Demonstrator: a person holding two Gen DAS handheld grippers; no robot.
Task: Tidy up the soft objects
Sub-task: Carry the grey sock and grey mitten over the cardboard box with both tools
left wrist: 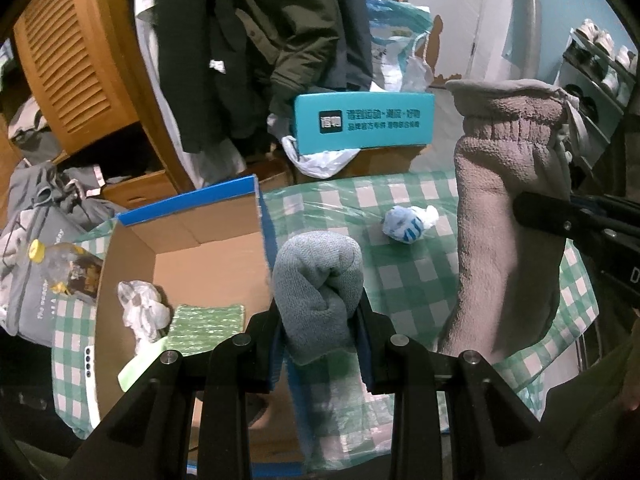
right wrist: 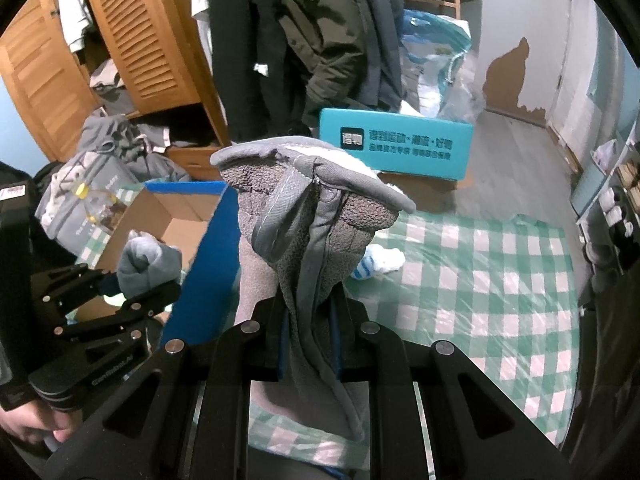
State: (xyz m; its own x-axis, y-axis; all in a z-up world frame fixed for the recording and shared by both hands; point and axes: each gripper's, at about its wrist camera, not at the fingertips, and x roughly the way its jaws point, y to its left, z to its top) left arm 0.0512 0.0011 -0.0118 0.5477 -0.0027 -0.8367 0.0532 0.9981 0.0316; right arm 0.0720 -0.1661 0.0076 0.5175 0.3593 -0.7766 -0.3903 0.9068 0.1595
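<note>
My left gripper (left wrist: pixel 320 316) is shut on a rolled grey-blue sock bundle (left wrist: pixel 318 280), held just above the right wall of an open cardboard box (left wrist: pixel 192 240) with a blue rim. The same bundle (right wrist: pixel 148 264) and left gripper (right wrist: pixel 132 284) show at the left of the right wrist view. My right gripper (right wrist: pixel 308 336) is shut on a grey fleece glove (right wrist: pixel 312 216) that stands upright between its pads. That glove (left wrist: pixel 508 216) hangs at the right of the left wrist view, with a right finger (left wrist: pixel 560 222) clamped on it. A white and blue balled sock (left wrist: pixel 408 224) lies on the checked cloth.
A green and white checked cloth (right wrist: pixel 480 280) under plastic film covers the surface. Inside the box lie a crumpled white cloth (left wrist: pixel 142 312) and a green pad (left wrist: pixel 206 324). A teal box (left wrist: pixel 364 124), hanging coats (left wrist: pixel 260 40), a plastic bottle (left wrist: pixel 60 268) and a louvred wardrobe (left wrist: pixel 68 64) stand around.
</note>
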